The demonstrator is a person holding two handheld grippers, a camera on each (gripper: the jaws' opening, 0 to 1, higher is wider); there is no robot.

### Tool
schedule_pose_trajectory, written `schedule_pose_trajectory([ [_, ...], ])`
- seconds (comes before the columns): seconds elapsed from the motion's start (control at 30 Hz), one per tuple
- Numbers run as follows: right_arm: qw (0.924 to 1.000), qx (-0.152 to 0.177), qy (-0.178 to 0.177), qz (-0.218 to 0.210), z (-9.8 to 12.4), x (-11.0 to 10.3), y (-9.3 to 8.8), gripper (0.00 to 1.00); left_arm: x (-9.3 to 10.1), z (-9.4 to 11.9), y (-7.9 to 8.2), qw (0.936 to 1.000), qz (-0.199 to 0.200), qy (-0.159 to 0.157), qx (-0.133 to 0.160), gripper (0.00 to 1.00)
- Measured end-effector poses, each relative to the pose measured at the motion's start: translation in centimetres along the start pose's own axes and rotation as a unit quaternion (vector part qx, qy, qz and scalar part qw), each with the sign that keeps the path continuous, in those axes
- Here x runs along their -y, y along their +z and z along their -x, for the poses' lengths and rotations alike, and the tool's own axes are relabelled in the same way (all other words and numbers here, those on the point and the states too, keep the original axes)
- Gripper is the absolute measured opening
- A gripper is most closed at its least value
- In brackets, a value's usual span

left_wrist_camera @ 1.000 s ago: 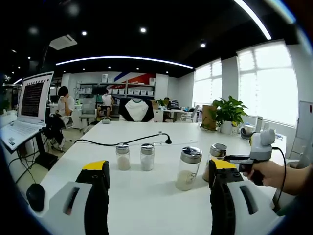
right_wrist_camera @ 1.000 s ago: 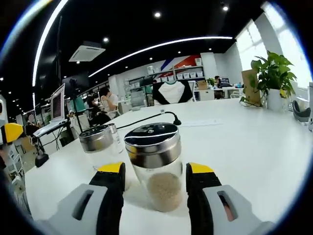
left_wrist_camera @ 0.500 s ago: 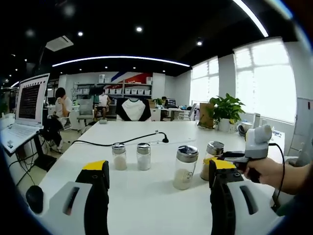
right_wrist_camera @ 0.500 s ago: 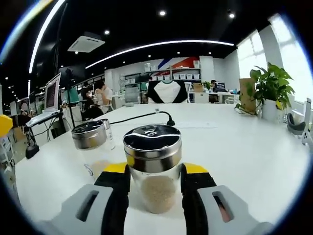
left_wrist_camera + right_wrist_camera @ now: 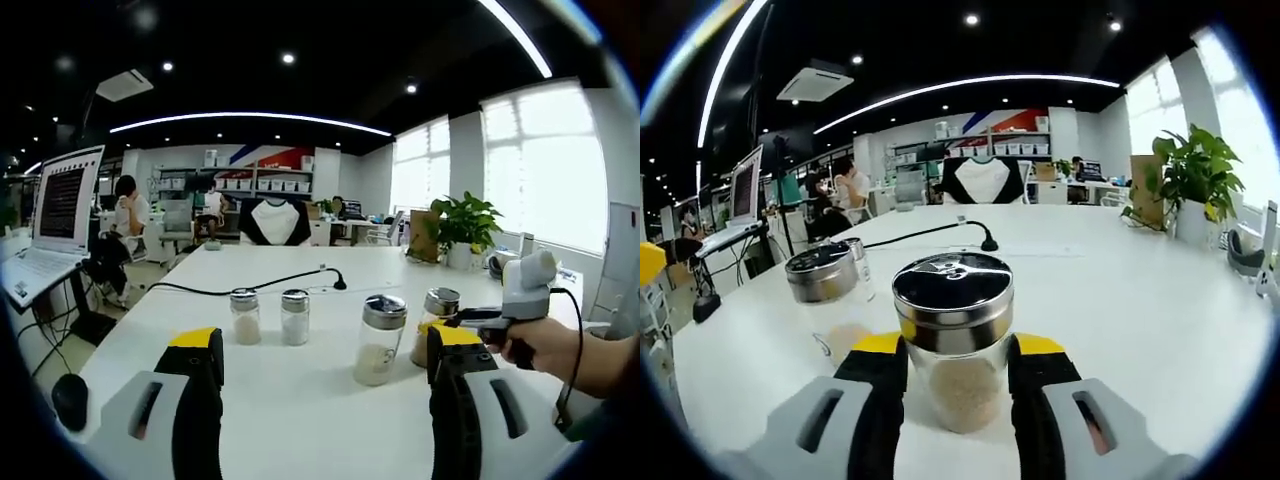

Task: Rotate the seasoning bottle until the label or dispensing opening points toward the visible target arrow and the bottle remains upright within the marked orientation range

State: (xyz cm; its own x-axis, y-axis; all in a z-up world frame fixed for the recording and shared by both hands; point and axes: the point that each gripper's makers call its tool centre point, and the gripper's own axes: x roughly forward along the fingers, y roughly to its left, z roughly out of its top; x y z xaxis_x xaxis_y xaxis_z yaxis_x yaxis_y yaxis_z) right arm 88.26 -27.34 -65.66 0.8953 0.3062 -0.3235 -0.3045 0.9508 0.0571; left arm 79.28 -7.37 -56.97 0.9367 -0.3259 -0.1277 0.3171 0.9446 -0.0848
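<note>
The right gripper has its two yellow-tipped jaws pressed against either side of the seasoning bottle, a glass jar with a shiny metal lid and pale granules in its lower part; the jar stands upright on the white table between the jaws. In the left gripper view the same gripper comes in from the right, held by a person's hand, at the jar nearest it, though the contact itself is partly hidden by the near jaw. The left gripper hovers above the table with its jaws wide apart and nothing between them. Just beside the held bottle, to its left in the right gripper view, stands a second metal-lidded jar, which in the left gripper view sits mid-table. Farther left are two small shakers side by side, close but apparently not touching. A black cable runs across the table behind them. A potted plant stands at the far right end, and an open laptop sits at the left.
</note>
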Motion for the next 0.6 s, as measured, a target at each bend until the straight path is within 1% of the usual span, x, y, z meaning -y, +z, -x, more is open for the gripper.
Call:
schedule_pose_trajectory([
  [0.27,1.0000,-0.002,0.005,0.005,-0.04,0.04,0.00,0.38,-0.13,0.05,-0.04,1.0000,0.001,0.002,0.000,0.88],
  [0.47,0.9998,-0.003,0.016,0.011,-0.13,0.08,0.00,0.38,-0.15,0.03,-0.09,1.0000,0.003,0.002,0.000,0.88],
  [0.6,0.9993,-0.002,0.030,0.021,-0.13,-0.02,-0.02,0.38,-0.22,0.10,-0.15,1.0000,0.004,0.003,0.000,0.88],
])
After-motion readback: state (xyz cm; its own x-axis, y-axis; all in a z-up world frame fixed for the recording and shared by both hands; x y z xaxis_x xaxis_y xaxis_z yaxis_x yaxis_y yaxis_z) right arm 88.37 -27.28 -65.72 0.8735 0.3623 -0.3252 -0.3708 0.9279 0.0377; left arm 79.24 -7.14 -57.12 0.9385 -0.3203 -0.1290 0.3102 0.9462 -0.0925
